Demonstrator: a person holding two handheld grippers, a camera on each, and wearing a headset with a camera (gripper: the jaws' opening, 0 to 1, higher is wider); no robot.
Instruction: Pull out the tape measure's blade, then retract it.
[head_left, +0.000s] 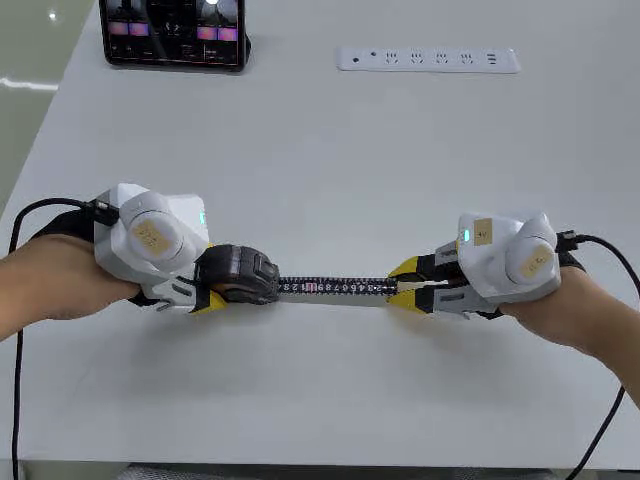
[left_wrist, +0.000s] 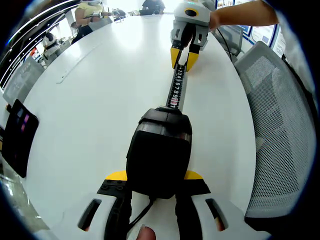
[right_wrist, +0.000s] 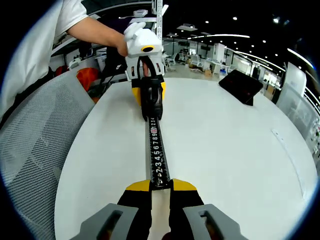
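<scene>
The left gripper (head_left: 212, 290) (left_wrist: 155, 175), white-bodied with black jaws and yellow tips, is closed against both sides of the black, rounded, rubbery tape measure case (head_left: 238, 275) (left_wrist: 160, 150) and grips it at its rear half. The right gripper (head_left: 405, 285) (right_wrist: 160, 186), of the same build, has its jaws pressed nearly together and pinches the free end of the narrow black blade with white numerals (head_left: 335, 288) (right_wrist: 157, 155).

The blade is partly drawn out and runs straight from the mouth of the case to the right gripper's tips. It hangs low over the smooth white table (head_left: 300, 150), and I cannot tell whether it touches the top. A few red marks show on it close to the case. In the left gripper view the case has a glossy dark upper face and matte moulded sides.

A black cable (head_left: 15, 330) trails from each gripper towards the near table edge, which lies just behind the hands. Ahead of the grippers the tabletop is broad and bare. A flat white power strip (head_left: 428, 60) lies well apart at the far side. A dark propped-up screen with pink lit panels (head_left: 175, 30) (left_wrist: 17, 135) stands at the far left. A grey mesh chair (left_wrist: 280, 125) (right_wrist: 30, 150) sits just off the table's rounded edge.
</scene>
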